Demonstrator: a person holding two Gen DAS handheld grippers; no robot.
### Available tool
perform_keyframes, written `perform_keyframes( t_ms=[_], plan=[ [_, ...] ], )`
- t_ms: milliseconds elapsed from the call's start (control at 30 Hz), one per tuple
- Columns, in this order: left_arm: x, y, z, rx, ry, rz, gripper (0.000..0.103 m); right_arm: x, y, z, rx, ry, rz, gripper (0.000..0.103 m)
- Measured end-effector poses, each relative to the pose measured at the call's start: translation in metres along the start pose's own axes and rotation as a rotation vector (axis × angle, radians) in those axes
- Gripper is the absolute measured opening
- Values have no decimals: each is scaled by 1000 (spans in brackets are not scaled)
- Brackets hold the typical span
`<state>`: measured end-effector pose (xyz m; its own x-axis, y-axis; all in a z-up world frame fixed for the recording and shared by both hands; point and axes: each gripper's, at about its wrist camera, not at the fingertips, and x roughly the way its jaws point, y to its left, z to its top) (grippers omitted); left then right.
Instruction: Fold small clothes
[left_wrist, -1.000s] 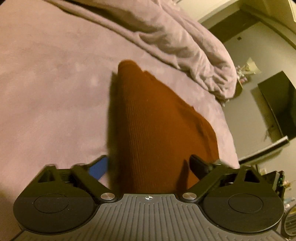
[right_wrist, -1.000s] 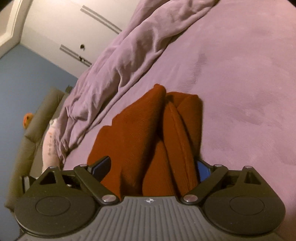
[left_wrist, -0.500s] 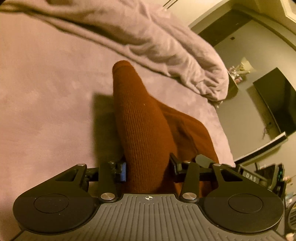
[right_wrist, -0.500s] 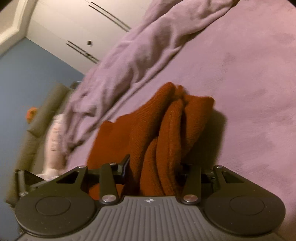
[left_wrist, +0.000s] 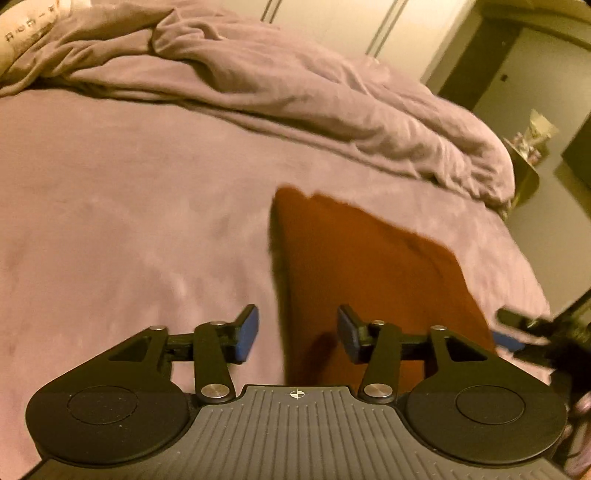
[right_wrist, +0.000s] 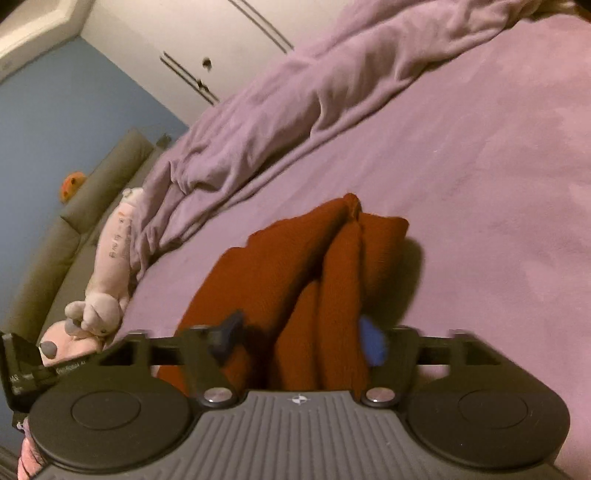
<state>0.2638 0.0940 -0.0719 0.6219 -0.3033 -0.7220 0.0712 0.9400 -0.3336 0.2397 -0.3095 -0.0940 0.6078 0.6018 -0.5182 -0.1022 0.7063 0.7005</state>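
Note:
A rust-brown knit garment (left_wrist: 369, 273) lies on the mauve bed (left_wrist: 129, 221). In the left wrist view it looks flat. My left gripper (left_wrist: 297, 334) is open above its near left edge, the cloth between the blue pads but not pinched. In the right wrist view the garment (right_wrist: 295, 280) is bunched in raised folds. My right gripper (right_wrist: 299, 341) is open with those folds between its fingers. The right gripper also shows at the right edge of the left wrist view (left_wrist: 524, 332).
A crumpled mauve duvet (left_wrist: 295, 85) lies along the far side of the bed. A pink plush toy (right_wrist: 99, 273) lies beside the bed by a grey sofa (right_wrist: 55, 240). A small gold table (left_wrist: 528, 173) stands past the bed's right edge.
Both grippers were shut on the raised garment half a second ago and have opened. The garment has dropped flat under the left gripper, which has pulled back.

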Motion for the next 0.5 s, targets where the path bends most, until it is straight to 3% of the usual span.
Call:
perform_keyframes(
  t_ms=[100,200,367,500],
  plan=[
    [2,-2,-31,6,38,-3,59,-18,-4,-21,41,-20,-4,82],
    [3,-4,-49,0,64,2,61,-9,-6,-31,77,18,-29,82],
    [4,-19,-64,53,49,84,65,-21,10,-49,68,-37,-134,82],
    [9,-26,-66,53,27,113,73,-32,20,-73,107,-44,-115,82]
  ],
)
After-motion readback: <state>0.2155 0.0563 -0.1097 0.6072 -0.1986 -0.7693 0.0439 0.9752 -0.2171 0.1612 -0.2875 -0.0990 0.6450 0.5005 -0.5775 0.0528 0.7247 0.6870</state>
